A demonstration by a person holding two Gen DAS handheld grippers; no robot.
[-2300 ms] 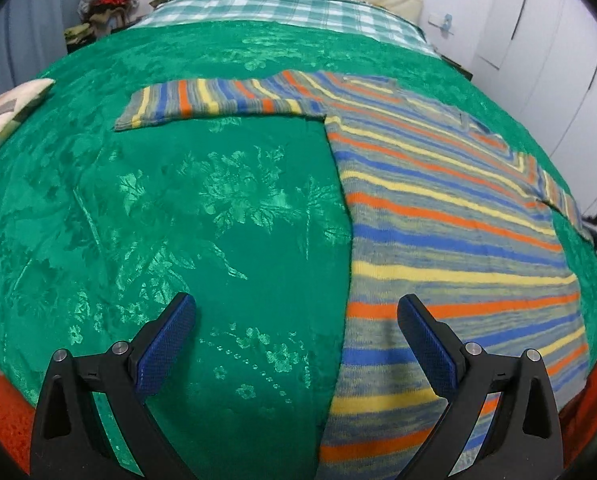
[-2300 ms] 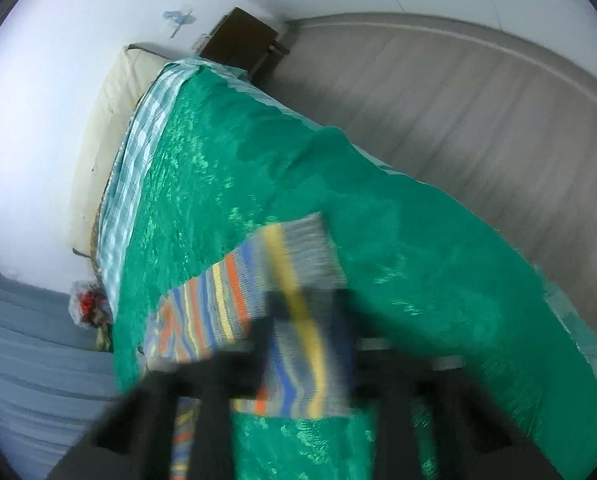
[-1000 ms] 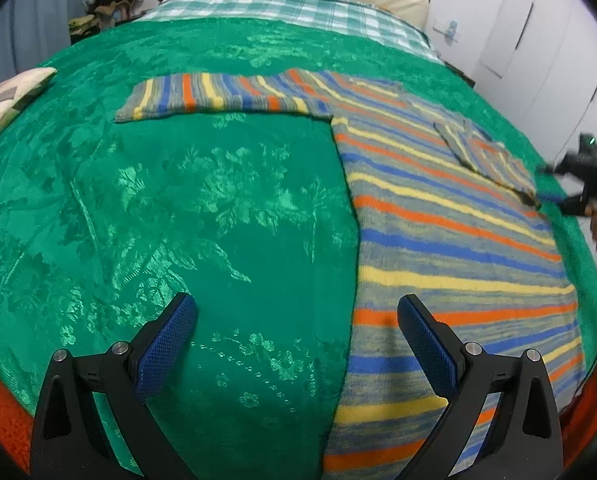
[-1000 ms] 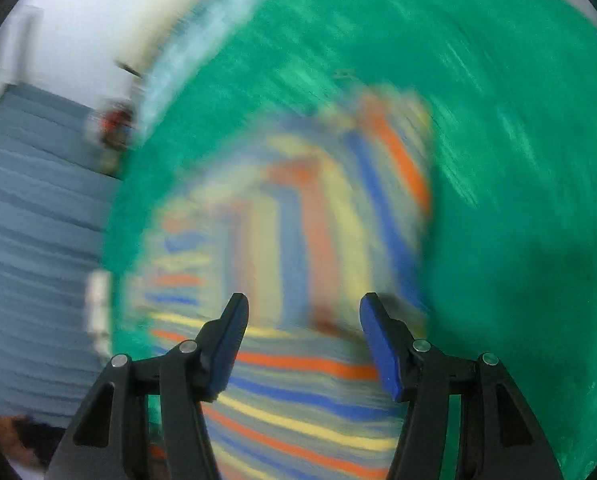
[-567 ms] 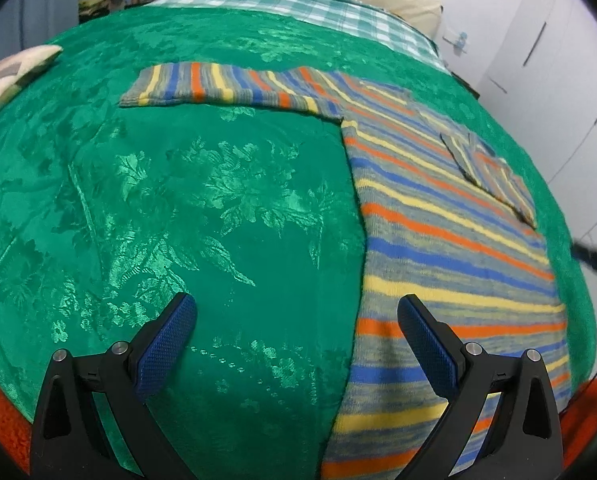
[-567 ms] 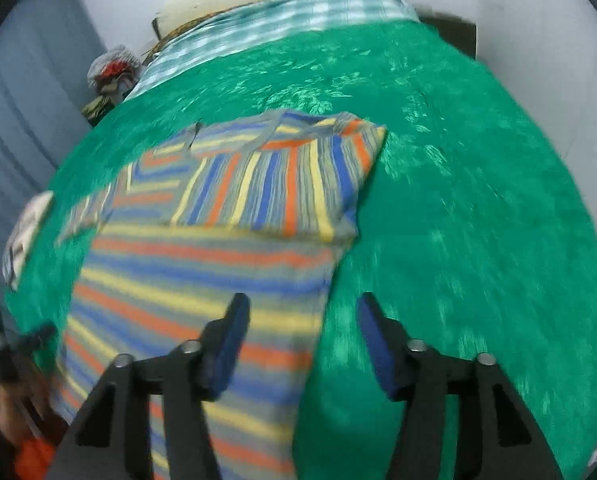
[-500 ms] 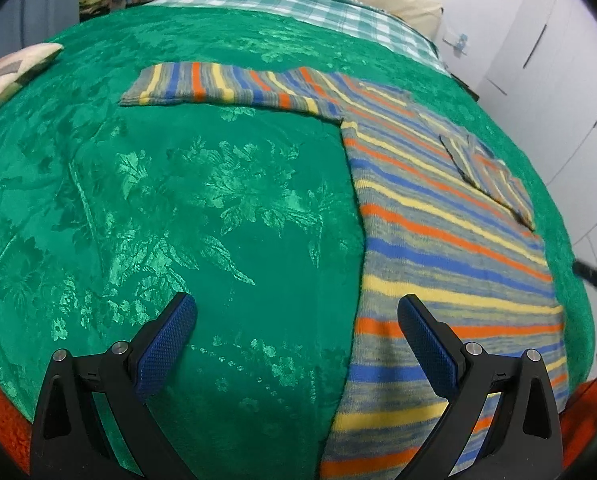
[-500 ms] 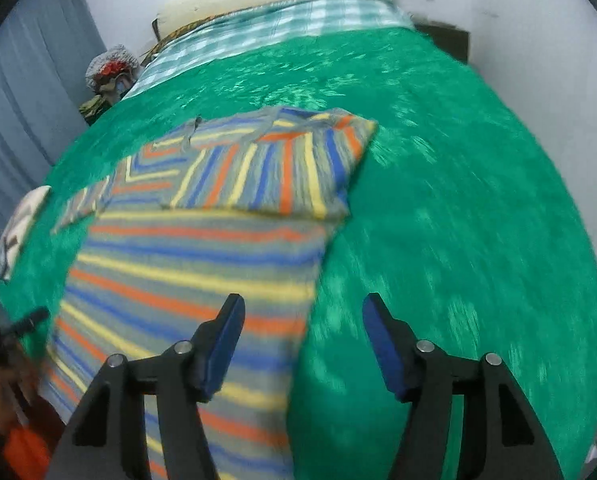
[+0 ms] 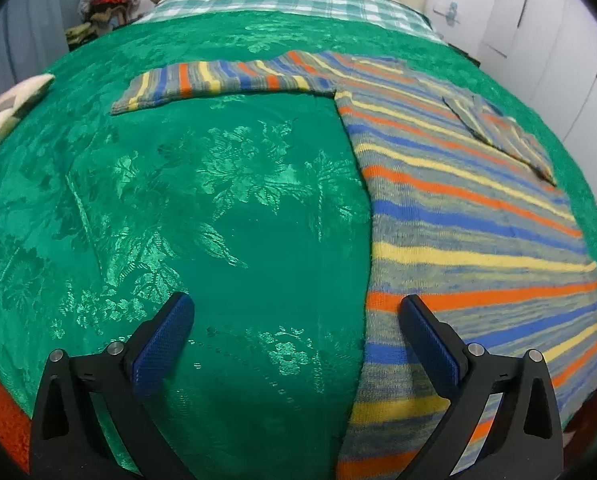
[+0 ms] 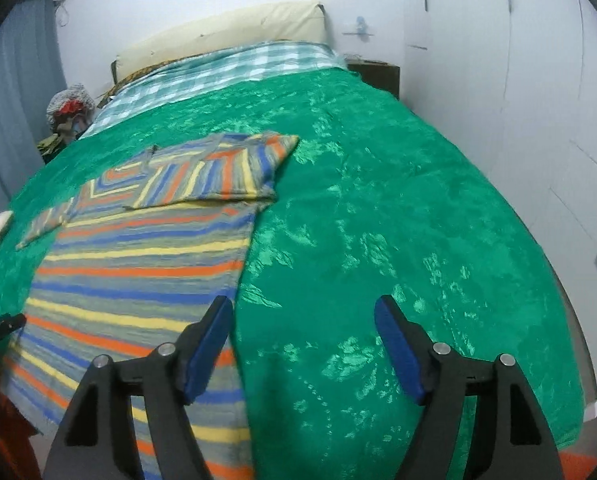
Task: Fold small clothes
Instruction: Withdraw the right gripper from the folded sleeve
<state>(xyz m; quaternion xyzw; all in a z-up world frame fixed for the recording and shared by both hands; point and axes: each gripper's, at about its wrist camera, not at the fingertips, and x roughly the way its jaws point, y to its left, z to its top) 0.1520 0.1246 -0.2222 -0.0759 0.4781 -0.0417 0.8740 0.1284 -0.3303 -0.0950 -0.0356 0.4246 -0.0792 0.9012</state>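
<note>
Two black grippers with blue pads, the left gripper [image 9: 296, 322] and right gripper [image 10: 303, 322], are hanging wide open and empty, the right's jaws having just been opening, over one striped knitted sweater [image 9: 470, 216] lying flat near the foot edge of one green brocade bedspread [image 9: 202, 200], one sleeve [image 10: 218, 174] folded in.

The right sleeve of the striped knitted sweater [image 10: 146, 264] now lies folded across the sweater's chest [image 10: 218, 176]; earlier it was held clamped in the right gripper [image 10: 302, 340] and lifted above the green patterned bedspread [image 10: 378, 208]. The right gripper has released the sleeve and withdrawn to the near edge of the bed. Its jaws have just been opening and now stand wide apart with nothing between them. In the left wrist view, the right gripper, previously visible at the right edge, is out of frame.
</note>
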